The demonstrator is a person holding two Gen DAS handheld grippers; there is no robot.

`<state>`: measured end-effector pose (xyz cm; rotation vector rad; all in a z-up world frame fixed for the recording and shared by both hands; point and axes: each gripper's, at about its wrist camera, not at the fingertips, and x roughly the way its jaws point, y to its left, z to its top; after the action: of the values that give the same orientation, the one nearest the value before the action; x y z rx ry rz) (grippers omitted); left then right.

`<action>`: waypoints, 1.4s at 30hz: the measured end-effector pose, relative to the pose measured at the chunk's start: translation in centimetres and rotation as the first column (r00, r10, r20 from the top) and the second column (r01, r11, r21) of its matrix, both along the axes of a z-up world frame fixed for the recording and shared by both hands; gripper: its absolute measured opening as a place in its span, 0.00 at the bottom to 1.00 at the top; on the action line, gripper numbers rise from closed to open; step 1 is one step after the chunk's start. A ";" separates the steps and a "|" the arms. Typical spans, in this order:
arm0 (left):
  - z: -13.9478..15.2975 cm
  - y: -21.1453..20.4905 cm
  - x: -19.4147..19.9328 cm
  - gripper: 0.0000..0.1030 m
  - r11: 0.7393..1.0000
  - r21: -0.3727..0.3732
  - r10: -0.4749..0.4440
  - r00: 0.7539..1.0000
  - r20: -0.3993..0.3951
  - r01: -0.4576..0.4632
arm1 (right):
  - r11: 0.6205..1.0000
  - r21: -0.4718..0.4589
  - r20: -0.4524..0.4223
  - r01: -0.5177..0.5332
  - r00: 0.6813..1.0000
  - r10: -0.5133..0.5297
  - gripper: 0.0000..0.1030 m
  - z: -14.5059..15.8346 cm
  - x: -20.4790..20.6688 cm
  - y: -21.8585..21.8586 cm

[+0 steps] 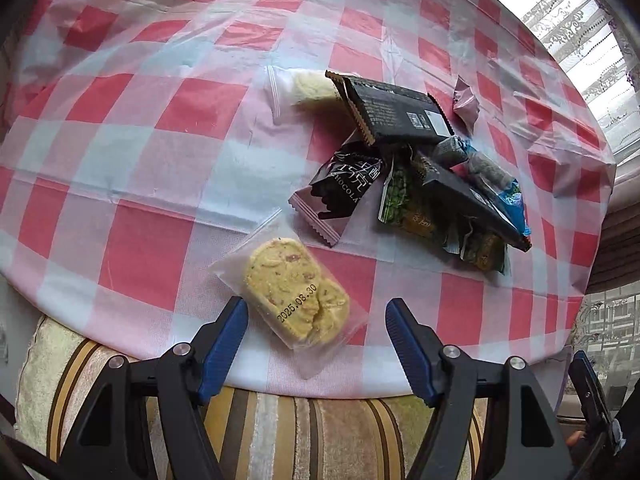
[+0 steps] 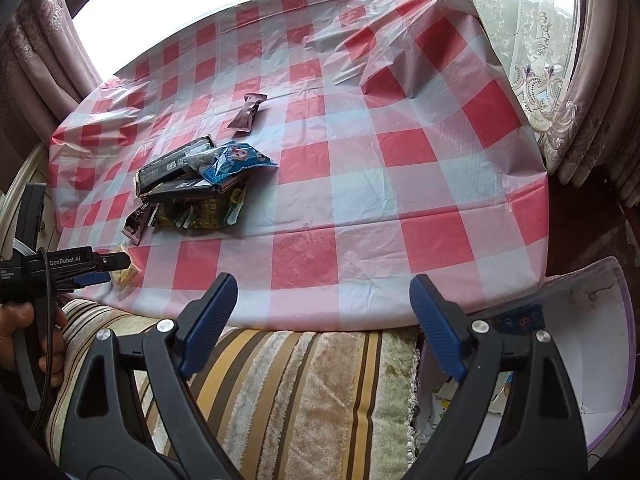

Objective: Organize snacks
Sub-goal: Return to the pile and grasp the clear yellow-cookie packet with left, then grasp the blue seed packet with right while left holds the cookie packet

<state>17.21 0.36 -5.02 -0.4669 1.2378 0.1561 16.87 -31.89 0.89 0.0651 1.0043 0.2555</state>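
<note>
With both tongs wide open and empty, the left gripper (image 1: 316, 312) has the wrapped biscuit (image 1: 296, 292) lying between its pads, so it should drop straight and pinch the biscuit's middle, while the right gripper (image 2: 324, 296) waits.

**A checked table and its snacks**

A table under a red-and-white checked plastic cloth (image 1: 132, 184) carries a clear-wrapped yellow biscuit (image 1: 296, 300) at its near edge. Just beyond lies a heap of dark and green snack packets (image 1: 420, 168) — a second clear-wrapped biscuit (image 1: 308, 88) on its far side — and a small mauve wrapped bar (image 2: 249, 112) farther off.
</note>
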 end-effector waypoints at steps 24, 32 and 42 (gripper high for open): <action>-0.5 -1.0 2.6 0.36 0.968 0.236 -0.093 0.995 0.023 0.085 | 0.999 0.042 -0.021 -0.003 1.000 0.004 0.87 -0.7 7.2 8.2; -0.6 -0.5 1.8 0.36 0.976 0.205 -0.087 0.995 0.055 0.074 | 0.983 -0.055 0.010 -0.175 0.984 0.175 0.87 -1.9 11.0 13.1; -0.5 0.2 1.3 0.36 0.985 0.165 -0.066 0.994 0.089 0.051 | 0.951 -0.086 -0.030 -0.298 0.955 0.296 0.87 -4.2 14.5 15.0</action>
<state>18.49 0.58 -5.54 -0.2931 1.1345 0.1814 31.36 -16.93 -3.29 -0.1680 1.0399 0.4856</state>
